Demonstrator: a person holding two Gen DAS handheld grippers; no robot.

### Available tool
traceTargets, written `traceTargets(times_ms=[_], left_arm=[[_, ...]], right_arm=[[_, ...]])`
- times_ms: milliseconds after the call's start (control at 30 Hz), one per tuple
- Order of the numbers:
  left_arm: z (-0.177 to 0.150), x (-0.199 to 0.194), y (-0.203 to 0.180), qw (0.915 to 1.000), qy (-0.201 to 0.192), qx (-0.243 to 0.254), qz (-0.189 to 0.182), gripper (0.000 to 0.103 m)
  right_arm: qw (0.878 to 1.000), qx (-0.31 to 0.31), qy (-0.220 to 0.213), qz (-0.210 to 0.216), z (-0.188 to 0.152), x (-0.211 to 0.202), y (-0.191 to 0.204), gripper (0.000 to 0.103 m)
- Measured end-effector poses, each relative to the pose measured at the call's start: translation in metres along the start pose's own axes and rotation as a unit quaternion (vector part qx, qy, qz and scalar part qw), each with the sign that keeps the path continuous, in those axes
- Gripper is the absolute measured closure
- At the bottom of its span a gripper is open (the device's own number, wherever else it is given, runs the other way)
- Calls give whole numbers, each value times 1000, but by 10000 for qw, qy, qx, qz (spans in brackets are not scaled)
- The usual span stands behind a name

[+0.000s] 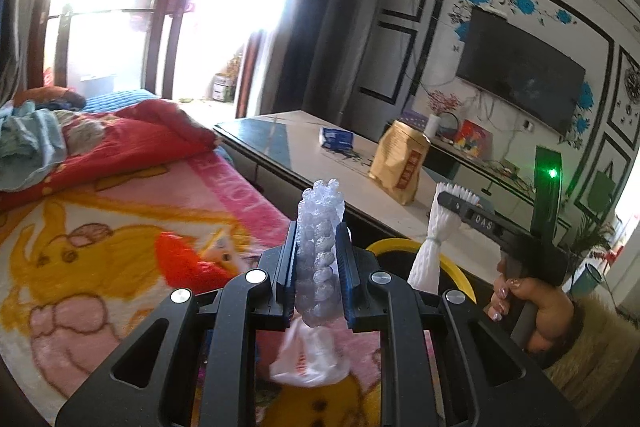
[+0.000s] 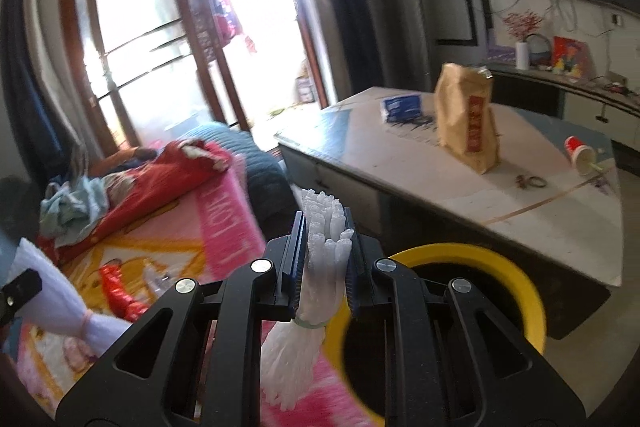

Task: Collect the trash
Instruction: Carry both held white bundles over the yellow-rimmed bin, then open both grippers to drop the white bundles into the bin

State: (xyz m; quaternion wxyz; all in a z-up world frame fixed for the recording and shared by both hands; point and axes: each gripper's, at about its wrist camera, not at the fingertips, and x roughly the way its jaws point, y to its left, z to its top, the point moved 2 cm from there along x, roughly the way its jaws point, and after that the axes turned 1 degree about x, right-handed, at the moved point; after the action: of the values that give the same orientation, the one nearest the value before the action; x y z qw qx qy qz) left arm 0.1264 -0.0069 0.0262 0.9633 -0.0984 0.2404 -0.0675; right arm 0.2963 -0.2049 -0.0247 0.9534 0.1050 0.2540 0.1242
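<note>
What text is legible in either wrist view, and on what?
"DAS" — on the right claw side, seen from the left wrist view.
Pink blanket border: large white letters, cut off and blurred, not readable.
Brown paper bag red label: characters too blurred.
Blue packet on the table: print too small.
White plastic bag: red print, blurred.
</note>
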Motion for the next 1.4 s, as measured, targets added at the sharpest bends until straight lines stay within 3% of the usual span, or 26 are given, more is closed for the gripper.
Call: traceTargets(times_ms=[633, 1000, 1200, 1267, 1300, 1400], left_arm=[[-22, 84, -77, 9966, 525, 521, -354, 86], [-44, 132, -104, 9928, 935, 561, -491, 86], [-57, 158, -115, 9895, 1212, 552, -569, 84], [-63, 166, -116, 9874, 1374, 484, -625, 69], [-64, 168, -116, 9869, 1401, 458, -649, 56], [-68, 170, -116, 9860, 1447, 434, -710, 43]], right_arm=[[9945, 240, -170, -1007, -2, 10, -82, 91], [9919, 512, 177, -1150, -16, 30, -116, 91], [9898, 815, 405, -1097, -25, 40, -134, 84], [9886, 913, 448, -1109, -28, 42, -139, 67], [9879, 980, 424, -1124, -29, 41, -141, 63], [9871, 1027, 444, -1146, -31, 42, -144, 57]])
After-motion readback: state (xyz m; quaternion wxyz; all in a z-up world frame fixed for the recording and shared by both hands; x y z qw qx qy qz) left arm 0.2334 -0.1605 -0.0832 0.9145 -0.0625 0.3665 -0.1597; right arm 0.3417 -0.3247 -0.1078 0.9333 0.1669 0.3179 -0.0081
